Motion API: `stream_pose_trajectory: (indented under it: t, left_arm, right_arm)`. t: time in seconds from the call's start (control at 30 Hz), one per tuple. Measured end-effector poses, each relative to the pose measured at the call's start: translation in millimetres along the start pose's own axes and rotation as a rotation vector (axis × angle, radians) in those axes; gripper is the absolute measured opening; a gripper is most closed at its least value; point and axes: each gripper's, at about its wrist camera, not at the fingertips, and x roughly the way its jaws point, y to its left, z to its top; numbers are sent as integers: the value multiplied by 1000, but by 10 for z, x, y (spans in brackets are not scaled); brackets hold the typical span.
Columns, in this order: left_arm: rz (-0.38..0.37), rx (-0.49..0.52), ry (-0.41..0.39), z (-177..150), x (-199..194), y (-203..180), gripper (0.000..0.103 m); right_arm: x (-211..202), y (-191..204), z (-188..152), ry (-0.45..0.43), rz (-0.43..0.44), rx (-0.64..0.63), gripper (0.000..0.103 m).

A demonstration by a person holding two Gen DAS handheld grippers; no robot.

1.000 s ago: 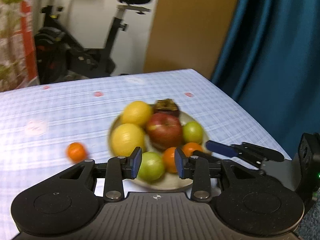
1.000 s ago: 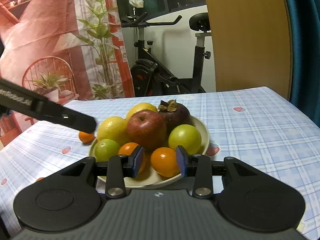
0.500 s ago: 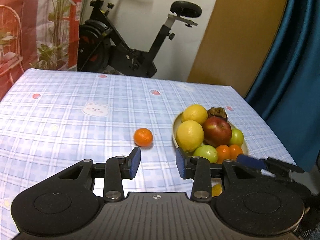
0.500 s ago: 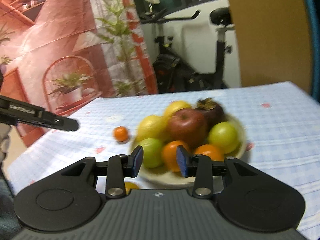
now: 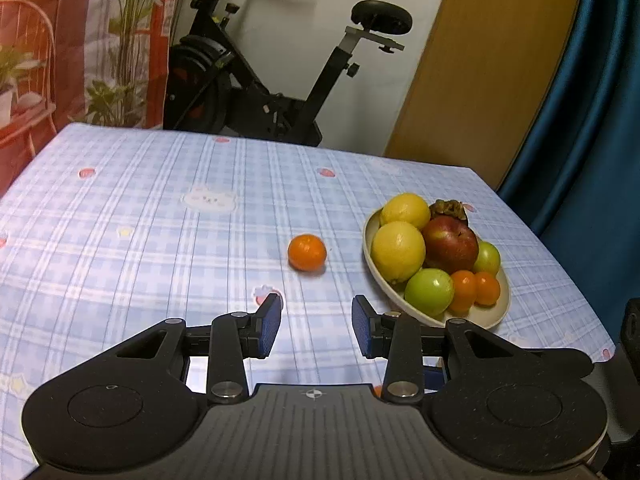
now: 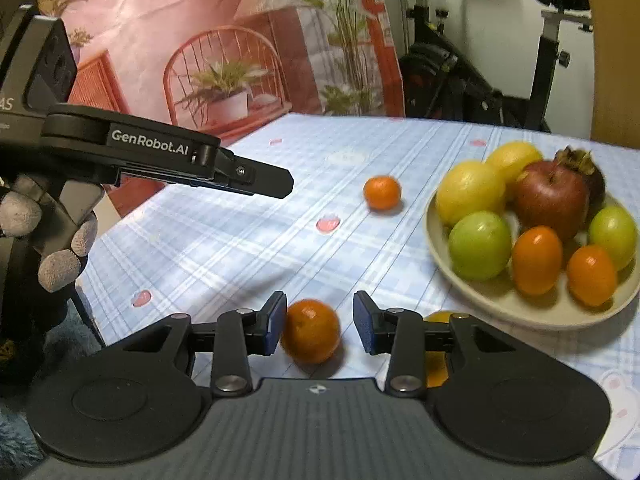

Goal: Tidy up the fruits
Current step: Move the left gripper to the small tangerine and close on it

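On the blue checked worktop [image 5: 160, 240] a cream plate [image 6: 504, 304] sits to the right, heaped with fruit: two yellow lemons [image 6: 470, 192], a red apple [image 6: 550, 198], a dark mangosteen [image 6: 586, 168] at the far side, two green fruits [image 6: 480, 245] and two small oranges [image 6: 537, 260] at the near edge. Three more pieces lie loose on the cloth. One mandarin [image 5: 307, 252] rests just left of the plate, apart from its rim. A second mandarin [image 6: 311, 331], glossy and slightly blurred, lies near the worktop's near edge, between the fingers of the right tongs [image 6: 319, 322]. A third orange fruit [image 6: 438, 344] is mostly hidden behind the right tongs' right finger.

The right tongs are held low and level, spread wide; the left pad is at or very close to the mandarin's skin, the right pad clearly apart from it. The left tongs [image 5: 316, 324] hover above the cloth, parted wide and holding nothing, aimed at the far mandarin. In the right wrist view they reach in from the left, carried by a gloved hand [image 6: 52, 236].
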Motion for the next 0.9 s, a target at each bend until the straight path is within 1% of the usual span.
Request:
stream_pose_trajectory:
  t: [0.13,0.33,0.53,0.57,0.6,0.67,0.8,0.9]
  left_arm:
    - [-8,-20,-2,-14,-5,54,41]
    - [-21,-23,-4,-47,-13,50,41]
    - [-23,-28,-3,-57,-11,50,41]
    - [-23,-30,-2,-53,-13,55,43]
    - [-22,-32,-3,-52,-13,56,48]
    - [-20,-31,-8,-42,-14,53,49]
    - [-14,7,-22,55,5,2,49]
    - [-3,49,-56,214,39,-51,49]
  right_arm:
    - [71,8,-21,23,13,3,40]
    - [149,70,-23,52,31,-10,40]
    - [168,65,-43,60,48,3,40]
    - [165,70,-42,61,49,3,40]
    - [169,70,-45,62,52,3,40]
    - [176,67,-54,65,56,5,39]
    - [156,53,-61,51,59,13,39]
    - [74,40,-35,3,55,18,39]
